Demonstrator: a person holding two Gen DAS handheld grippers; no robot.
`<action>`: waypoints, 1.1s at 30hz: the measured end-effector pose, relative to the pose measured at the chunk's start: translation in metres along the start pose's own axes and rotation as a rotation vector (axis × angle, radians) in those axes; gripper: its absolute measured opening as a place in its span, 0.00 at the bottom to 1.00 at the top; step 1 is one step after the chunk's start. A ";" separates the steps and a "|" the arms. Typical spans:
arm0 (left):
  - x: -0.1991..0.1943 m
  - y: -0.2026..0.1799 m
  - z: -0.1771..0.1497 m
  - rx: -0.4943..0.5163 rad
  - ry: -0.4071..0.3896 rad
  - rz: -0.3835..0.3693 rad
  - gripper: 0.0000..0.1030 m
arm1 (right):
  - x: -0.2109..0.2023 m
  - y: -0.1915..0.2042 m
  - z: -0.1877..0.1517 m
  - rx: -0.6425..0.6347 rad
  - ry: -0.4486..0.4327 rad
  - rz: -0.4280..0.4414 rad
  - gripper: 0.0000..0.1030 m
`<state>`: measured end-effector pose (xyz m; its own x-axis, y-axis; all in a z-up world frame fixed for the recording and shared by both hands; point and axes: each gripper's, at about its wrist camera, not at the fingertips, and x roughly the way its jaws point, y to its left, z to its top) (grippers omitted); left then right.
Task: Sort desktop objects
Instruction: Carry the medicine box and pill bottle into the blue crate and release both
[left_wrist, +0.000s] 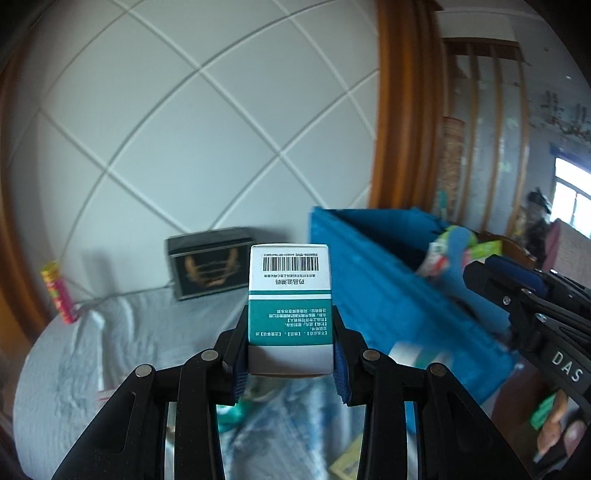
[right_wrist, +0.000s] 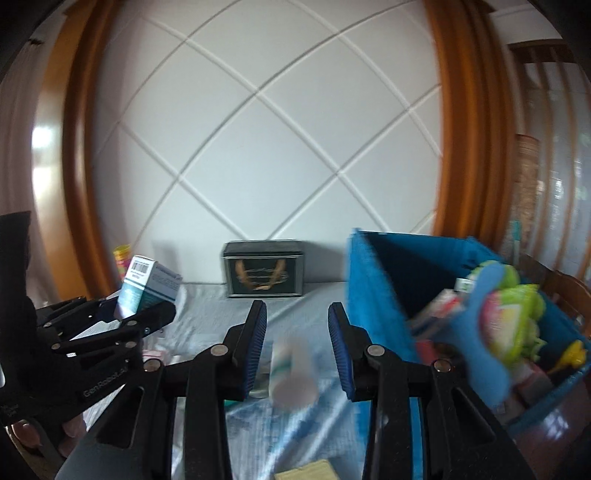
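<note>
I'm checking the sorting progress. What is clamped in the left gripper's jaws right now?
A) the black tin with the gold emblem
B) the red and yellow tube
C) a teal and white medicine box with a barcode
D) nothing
C: the left gripper has its jaws pressed on both sides of the teal and white medicine box, its barcode end facing away from the camera.

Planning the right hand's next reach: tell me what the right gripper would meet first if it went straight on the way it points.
Probably the dark box with the gold emblem by the wall; the right gripper has nothing clamped. A blurred object lies lower, likely underneath that line; depth unclear.
</note>
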<state>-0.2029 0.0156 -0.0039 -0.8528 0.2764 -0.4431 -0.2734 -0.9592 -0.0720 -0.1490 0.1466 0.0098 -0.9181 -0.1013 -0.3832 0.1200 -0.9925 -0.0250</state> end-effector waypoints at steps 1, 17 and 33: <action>0.007 -0.016 0.004 0.003 0.003 -0.023 0.35 | -0.002 -0.016 0.000 0.011 0.003 -0.024 0.33; 0.077 -0.062 0.004 -0.096 0.088 0.130 0.35 | 0.042 -0.127 -0.024 -0.006 0.108 0.111 0.25; 0.099 -0.220 0.039 0.143 0.092 -0.167 0.35 | -0.005 -0.240 -0.056 0.184 0.096 -0.109 0.25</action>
<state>-0.2448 0.2563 0.0024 -0.7480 0.4177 -0.5158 -0.4733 -0.8805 -0.0266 -0.1518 0.3895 -0.0335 -0.8806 0.0057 -0.4739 -0.0569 -0.9940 0.0939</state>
